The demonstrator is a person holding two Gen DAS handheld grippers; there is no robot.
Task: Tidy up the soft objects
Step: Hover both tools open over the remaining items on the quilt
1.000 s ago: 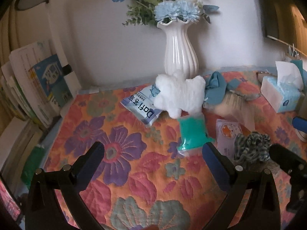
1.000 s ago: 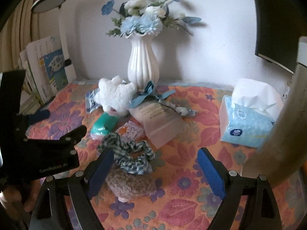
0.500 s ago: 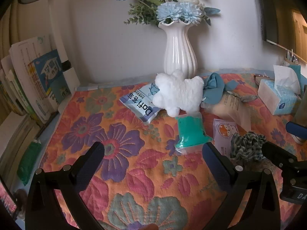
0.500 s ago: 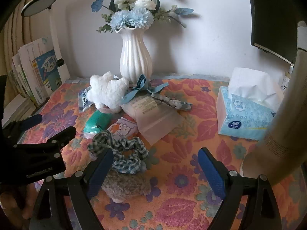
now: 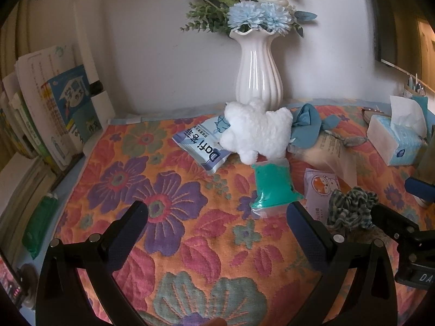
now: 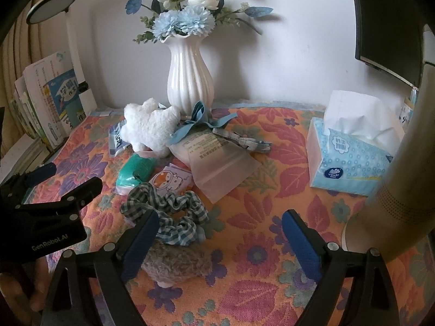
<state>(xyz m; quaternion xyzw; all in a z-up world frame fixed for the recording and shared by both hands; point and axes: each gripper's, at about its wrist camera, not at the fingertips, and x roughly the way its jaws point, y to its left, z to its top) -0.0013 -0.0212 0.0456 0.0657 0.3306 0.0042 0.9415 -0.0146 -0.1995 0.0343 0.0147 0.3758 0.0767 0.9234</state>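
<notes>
Both tongs, left [image 5: 217, 217] and right [image 6: 218, 224], hang released, the right's jaws opening with nothing between, while I line up on the green-checked fabric scrunchie [image 6: 165, 212] at eleven o'clock, needing a short leftward reach.

Plain white wall [image 6: 285, 62] behind; table under floral orange cloth [image 6: 261, 247]; books [image 5: 62, 108] stacked upright at left; round lamp head [image 6: 50, 6] above them.

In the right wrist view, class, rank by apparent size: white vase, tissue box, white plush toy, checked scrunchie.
1. Tissue box
2. White vase
3. White plush toy and checked scrunchie: look alike; the scrunchie is nearer, so unsure.
</notes>
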